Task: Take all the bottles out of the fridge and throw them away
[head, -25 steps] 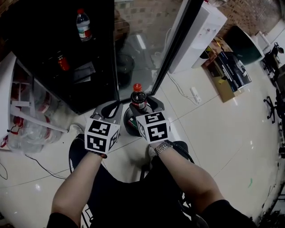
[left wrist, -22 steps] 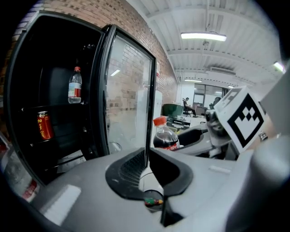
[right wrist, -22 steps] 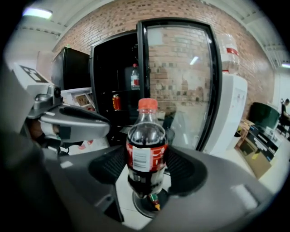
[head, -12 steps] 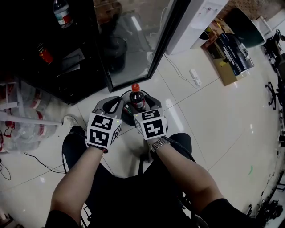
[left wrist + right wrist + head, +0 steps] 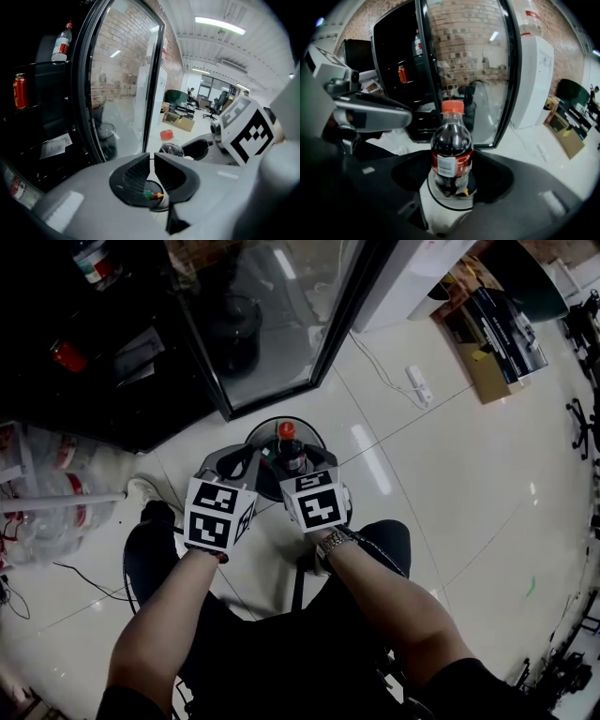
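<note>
Bottle point(image 5: 451, 140) looks near-full: heavy, stiff, slick; best gripped mid-body by the label. Right hand-held gripper point(image 5: 451, 177) clamps its lower body; left hand-held gripper point(image 5: 152, 166) closed, empty.

We hold our left forearm point(image 5: 161, 629) and right forearm point(image 5: 398, 610) out side by side, grippers tilted downward. The left gripper point(image 5: 240, 463) has its jaws pressed together, empty. The right gripper point(image 5: 298, 463), just beside it, clamps a cola bottle point(image 5: 290, 448) upright.
</note>
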Demonstrator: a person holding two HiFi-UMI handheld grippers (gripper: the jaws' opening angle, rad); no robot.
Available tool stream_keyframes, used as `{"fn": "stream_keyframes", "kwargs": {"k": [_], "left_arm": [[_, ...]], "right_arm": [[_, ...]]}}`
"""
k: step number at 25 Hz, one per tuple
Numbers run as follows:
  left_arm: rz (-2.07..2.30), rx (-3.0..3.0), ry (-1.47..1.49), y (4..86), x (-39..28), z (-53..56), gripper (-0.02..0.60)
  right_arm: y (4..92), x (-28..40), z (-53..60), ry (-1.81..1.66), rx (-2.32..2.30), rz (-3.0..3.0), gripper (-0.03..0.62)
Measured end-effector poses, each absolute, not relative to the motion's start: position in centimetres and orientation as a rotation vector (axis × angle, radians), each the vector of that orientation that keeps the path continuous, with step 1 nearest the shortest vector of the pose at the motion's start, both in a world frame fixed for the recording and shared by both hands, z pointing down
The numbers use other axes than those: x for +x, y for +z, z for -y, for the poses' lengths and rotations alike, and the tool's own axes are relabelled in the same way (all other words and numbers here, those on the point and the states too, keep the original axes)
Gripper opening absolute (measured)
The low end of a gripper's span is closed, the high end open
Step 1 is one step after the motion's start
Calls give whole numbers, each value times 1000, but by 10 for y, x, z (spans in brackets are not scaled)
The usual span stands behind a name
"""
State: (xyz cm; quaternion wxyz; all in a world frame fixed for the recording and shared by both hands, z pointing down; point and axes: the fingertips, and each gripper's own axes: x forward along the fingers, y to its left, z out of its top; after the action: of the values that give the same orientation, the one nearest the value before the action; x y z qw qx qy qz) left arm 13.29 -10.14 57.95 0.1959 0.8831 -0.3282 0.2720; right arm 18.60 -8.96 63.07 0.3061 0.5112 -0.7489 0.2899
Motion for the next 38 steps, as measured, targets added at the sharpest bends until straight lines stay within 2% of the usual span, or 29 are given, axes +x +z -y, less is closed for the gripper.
{"fn": "stream_keyframes", "kwargs": {"k": [6,7,8,9,22,38], "left_arm": [[895,2444,799,598,134,101,6],[896,2440,801,600,134,102,6],[897,2437,803,601,133,103,6],[899,2434,805,603,132,104,6],[922,2432,798,599,123,106,6],[1092,2491,722,527,78,131,6]], "right_arm": [[662,196,91,805,1346,1919,260],[664,200,93,784,1355,1907,229],[665,203,96,756,1363,1897,141],[665,205,99,738,1368,1890,130],[664,203,95,828,1390,1902,130],[549,144,143,610,1428,2136,133]]}}
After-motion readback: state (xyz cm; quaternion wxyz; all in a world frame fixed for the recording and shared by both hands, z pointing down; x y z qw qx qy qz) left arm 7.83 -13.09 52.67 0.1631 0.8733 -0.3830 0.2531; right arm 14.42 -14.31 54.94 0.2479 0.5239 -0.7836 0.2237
